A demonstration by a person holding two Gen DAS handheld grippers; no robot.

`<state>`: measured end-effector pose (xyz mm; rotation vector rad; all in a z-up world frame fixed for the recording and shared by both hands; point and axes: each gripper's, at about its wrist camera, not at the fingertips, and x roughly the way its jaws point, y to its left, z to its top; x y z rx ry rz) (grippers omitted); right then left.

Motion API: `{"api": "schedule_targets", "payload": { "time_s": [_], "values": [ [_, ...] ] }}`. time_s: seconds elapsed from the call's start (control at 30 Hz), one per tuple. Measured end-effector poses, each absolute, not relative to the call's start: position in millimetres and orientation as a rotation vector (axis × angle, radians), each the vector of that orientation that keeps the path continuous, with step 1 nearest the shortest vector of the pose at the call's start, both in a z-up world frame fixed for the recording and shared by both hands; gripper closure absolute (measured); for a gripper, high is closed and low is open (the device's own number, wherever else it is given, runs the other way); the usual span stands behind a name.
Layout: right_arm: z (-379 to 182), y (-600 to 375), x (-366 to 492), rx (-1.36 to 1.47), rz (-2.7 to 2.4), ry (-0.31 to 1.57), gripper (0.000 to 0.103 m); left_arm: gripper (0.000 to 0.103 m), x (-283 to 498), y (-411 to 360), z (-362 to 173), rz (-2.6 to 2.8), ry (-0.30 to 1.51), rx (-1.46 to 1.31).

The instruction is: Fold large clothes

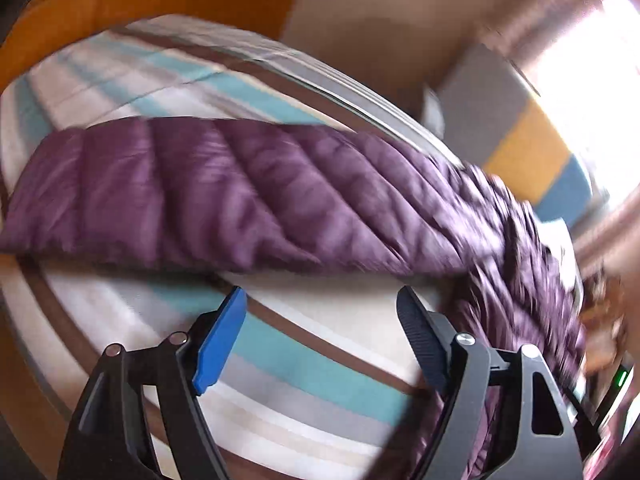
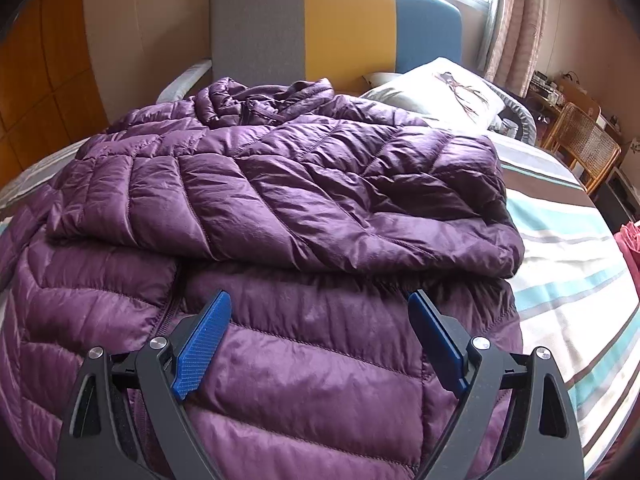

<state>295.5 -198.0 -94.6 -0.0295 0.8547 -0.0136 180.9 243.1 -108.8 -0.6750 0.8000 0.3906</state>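
Both pairs of jaws stand wide and grip nothing. My right gripper [image 2: 320, 340] hangs over the lower body of the purple puffer jacket [image 2: 280, 208], which lies on the striped bedspread [image 2: 568, 264] with a sleeve folded across the chest just beyond the jaw tips. My left gripper [image 1: 320, 336] has only bedspread between its jaws; the jacket's outstretched sleeve [image 1: 180, 200] lies a little beyond them. I judge that sleeve comes next: pinch near the cuff, catch both layers, carry it low across so the slippery quilting does not slide. The left view is smeared, so the cuff and hem are hard to make out.
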Motion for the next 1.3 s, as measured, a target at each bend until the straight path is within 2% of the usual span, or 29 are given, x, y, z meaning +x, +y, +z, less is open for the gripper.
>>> {"api": "schedule_targets", "payload": {
  "time_s": [0.07, 0.1, 0.17, 0.23, 0.3, 0.37, 0.5, 0.73, 0.87, 1.07, 1.3],
  "values": [
    [-94.4, -200.6, 293.0, -0.024, -0.021, 0.850, 0.013, 0.026, 175.3, 263.7, -110.8, 0.432, 0.766, -0.755],
    [-94.5, -201.3, 292.3, -0.023, -0.020, 0.849, 0.013, 0.030, 174.2, 270.2, -112.6, 0.439, 0.757, -0.786],
    [-95.1, -202.2, 291.2, -0.030, -0.021, 0.850, 0.013, 0.046, 174.6, 282.8, -118.6, 0.463, 0.755, -0.850],
    [-98.2, -201.5, 292.1, -0.038, -0.022, 0.862, 0.013, 0.072, 178.4, 293.1, -124.2, 0.500, 0.751, -0.896],
    [-101.9, -202.7, 293.2, -0.035, -0.021, 0.876, 0.013, 0.085, 180.9, 297.1, -126.8, 0.528, 0.750, -0.900],
    [-105.4, -202.9, 295.2, -0.032, -0.021, 0.891, 0.013, 0.087, 184.0, 300.8, -128.5, 0.538, 0.744, -0.909],
    [-112.1, -201.5, 299.5, -0.035, -0.025, 0.918, 0.013, 0.102, 192.6, 300.9, -125.4, 0.561, 0.747, -0.864],
    [-115.1, -202.2, 299.6, -0.031, -0.033, 0.924, 0.009, 0.103, 222.8, 292.2, -106.5, 0.533, 0.742, -0.727],
    [-116.8, -204.8, 300.6, -0.013, -0.034, 0.928, 0.007, 0.103, 237.1, 275.1, -78.7, 0.452, 0.696, -0.649],
    [-117.0, -205.0, 300.9, -0.009, -0.033, 0.928, 0.007, 0.103, 270.2, 207.7, -37.3, 0.228, 0.643, -0.510],
    [-116.9, -205.7, 300.5, -0.006, -0.031, 0.929, 0.007, 0.103, 305.9, 107.6, -25.9, -0.053, 0.677, -0.376]
  ]
}}
